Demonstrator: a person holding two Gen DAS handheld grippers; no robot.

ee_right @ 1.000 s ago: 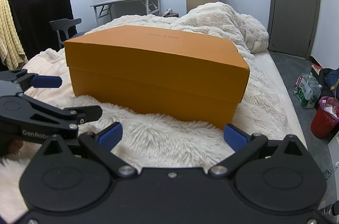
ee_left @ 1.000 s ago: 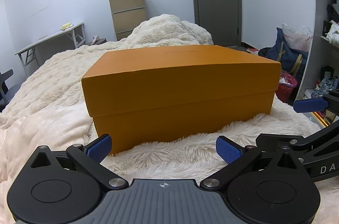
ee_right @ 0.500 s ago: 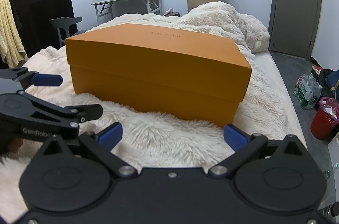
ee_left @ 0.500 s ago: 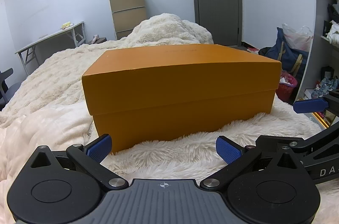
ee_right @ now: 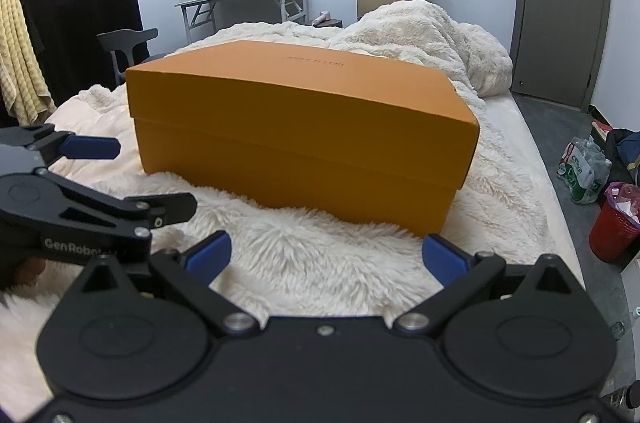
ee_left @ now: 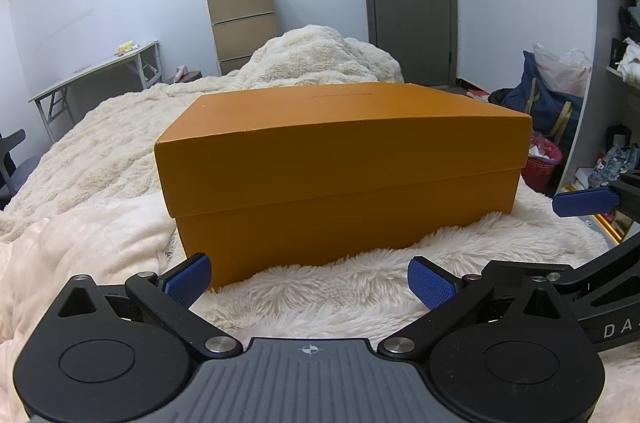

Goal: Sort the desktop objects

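Nearest the lens, the left gripper (ee_left: 307, 281) and right gripper (ee_right: 327, 259) both hung spread wide and empty over the shaggy cream blanket (ee_left: 328, 287). Just beyond them sat the closed orange cardboard box (ee_left: 340, 167), its long axis running across the view and one long side facing the grippers. Sorting looked barely begun; the next move probably called for lifting the lid (ee_right: 300, 91), though the contents were hidden.
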